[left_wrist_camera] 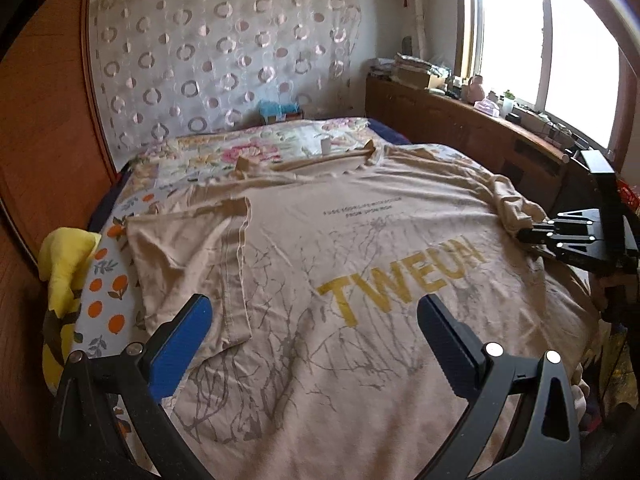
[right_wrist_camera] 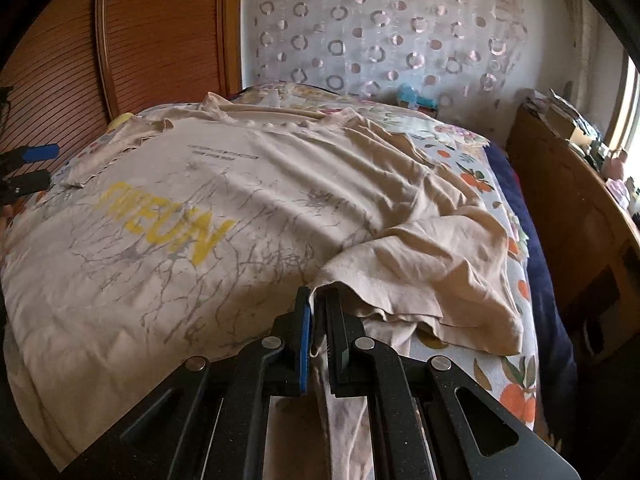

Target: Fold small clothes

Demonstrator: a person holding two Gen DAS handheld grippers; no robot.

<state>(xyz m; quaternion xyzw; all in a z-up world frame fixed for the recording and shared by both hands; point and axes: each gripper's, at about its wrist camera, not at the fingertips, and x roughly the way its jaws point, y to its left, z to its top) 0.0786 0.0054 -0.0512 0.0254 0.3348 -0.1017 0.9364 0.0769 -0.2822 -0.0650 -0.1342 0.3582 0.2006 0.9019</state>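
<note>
A beige T-shirt (left_wrist_camera: 360, 240) with a yellow print lies spread front-up on the bed. Its left sleeve (left_wrist_camera: 188, 256) is folded inward over the body. My left gripper (left_wrist_camera: 314, 308) hovers open above the lower part of the shirt, with nothing between its blue pads. My right gripper (right_wrist_camera: 318, 300) is shut on the hem of the right sleeve (right_wrist_camera: 432, 264), which is bunched and lifted off the sheet. That gripper (left_wrist_camera: 532, 236) also shows at the shirt's right edge in the left wrist view. At the far left of the right wrist view the left gripper (right_wrist_camera: 36, 164) appears, open.
The shirt lies on a bedsheet printed with oranges (left_wrist_camera: 108, 292). A yellow cloth (left_wrist_camera: 64, 264) lies at the bed's left edge beside a wooden wardrobe (right_wrist_camera: 160, 32). A cluttered wooden sideboard (left_wrist_camera: 460, 124) runs along the right under the window. A small white cup (left_wrist_camera: 326, 145) stands beyond the collar.
</note>
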